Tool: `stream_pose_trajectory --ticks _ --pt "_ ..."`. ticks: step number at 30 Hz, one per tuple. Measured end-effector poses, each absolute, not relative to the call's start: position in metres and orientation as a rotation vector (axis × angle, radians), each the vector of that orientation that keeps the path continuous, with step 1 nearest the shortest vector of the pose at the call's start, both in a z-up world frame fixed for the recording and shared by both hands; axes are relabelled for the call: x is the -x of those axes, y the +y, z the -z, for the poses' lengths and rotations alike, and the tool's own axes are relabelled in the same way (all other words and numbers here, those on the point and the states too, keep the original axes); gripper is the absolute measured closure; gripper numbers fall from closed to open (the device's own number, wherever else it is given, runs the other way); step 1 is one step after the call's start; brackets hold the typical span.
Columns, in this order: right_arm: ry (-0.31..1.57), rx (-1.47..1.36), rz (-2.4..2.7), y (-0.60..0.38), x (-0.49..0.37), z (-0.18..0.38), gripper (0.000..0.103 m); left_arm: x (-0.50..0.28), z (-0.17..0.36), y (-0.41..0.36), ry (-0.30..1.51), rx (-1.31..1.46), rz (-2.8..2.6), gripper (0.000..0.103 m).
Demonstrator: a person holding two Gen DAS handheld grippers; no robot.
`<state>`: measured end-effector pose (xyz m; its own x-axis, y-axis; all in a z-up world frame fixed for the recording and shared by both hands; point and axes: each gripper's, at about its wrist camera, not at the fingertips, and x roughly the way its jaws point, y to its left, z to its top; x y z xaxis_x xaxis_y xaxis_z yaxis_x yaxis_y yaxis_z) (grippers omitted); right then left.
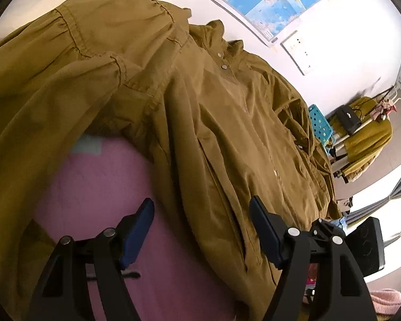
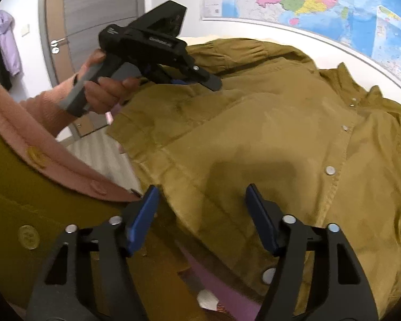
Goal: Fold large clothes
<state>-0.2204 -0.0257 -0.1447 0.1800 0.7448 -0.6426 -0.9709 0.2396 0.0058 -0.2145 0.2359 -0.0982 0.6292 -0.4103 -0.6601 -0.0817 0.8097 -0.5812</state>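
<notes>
A large olive-brown jacket [image 1: 227, 107] with snap buttons lies spread on a pink cover [image 1: 107, 187], collar at the far end. My left gripper [image 1: 201, 200] hangs open over the jacket's near edge, one pad above the pink cover and the other above fabric. In the right wrist view the same jacket [image 2: 254, 133] fills the middle. My right gripper [image 2: 202, 187] stands open just above its hem, with cloth under the gap and neither pad pressing on it. A hand [image 2: 107, 91] holds the left gripper [image 2: 214, 83] side-on over the jacket's far left sleeve.
A map [image 2: 307, 0] covers the wall behind the bed, and a grey door [image 2: 93, 13] stands at the left. A blue plastic stool [image 1: 319, 123] and a rack with a mustard garment [image 1: 366, 133] stand at the right. The person's pink cardigan [image 2: 53, 147] is close on the left.
</notes>
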Motion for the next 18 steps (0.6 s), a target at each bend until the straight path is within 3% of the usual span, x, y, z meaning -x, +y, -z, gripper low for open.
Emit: stream_pose_trajectory --ticks 1,3,4,6,11,13,14,15,18 --pt "0.592 0.448 -1.271 -0.025 0.219 0.145 0.048 0.213 0.098 0.238 0.880 0.620 0.198 0.033" --pt "0.591 0.425 -1.254 -0.024 0.214 0.141 0.087 0.212 0.099 0.241 0.877 0.633 0.198 0.033" --pt "0.595 0.403 -1.262 -0.027 0.211 0.138 0.100 0.211 0.099 0.243 0.876 0.645 0.196 0.033" --pt "0.613 0.287 -1.313 -0.046 0.199 0.123 0.103 0.210 0.098 0.245 0.873 0.654 0.187 0.033" --pt "0.580 0.230 -1.306 -0.093 0.187 0.098 0.102 0.207 0.098 0.251 0.867 0.669 0.179 0.033" --pt "0.586 0.268 -1.234 -0.092 0.188 0.103 0.097 0.203 0.098 0.252 0.866 0.668 0.172 0.033" --pt "0.597 0.266 -1.228 -0.089 0.189 0.108 0.065 0.203 0.098 0.254 0.866 0.665 0.170 0.033" --pt "0.602 0.274 -1.235 -0.083 0.192 0.112 0.041 0.202 0.097 0.254 0.866 0.666 0.166 0.033" --pt "0.563 0.392 -1.282 -0.061 0.217 0.124 0.043 0.201 0.096 0.254 0.869 0.656 0.154 0.033"
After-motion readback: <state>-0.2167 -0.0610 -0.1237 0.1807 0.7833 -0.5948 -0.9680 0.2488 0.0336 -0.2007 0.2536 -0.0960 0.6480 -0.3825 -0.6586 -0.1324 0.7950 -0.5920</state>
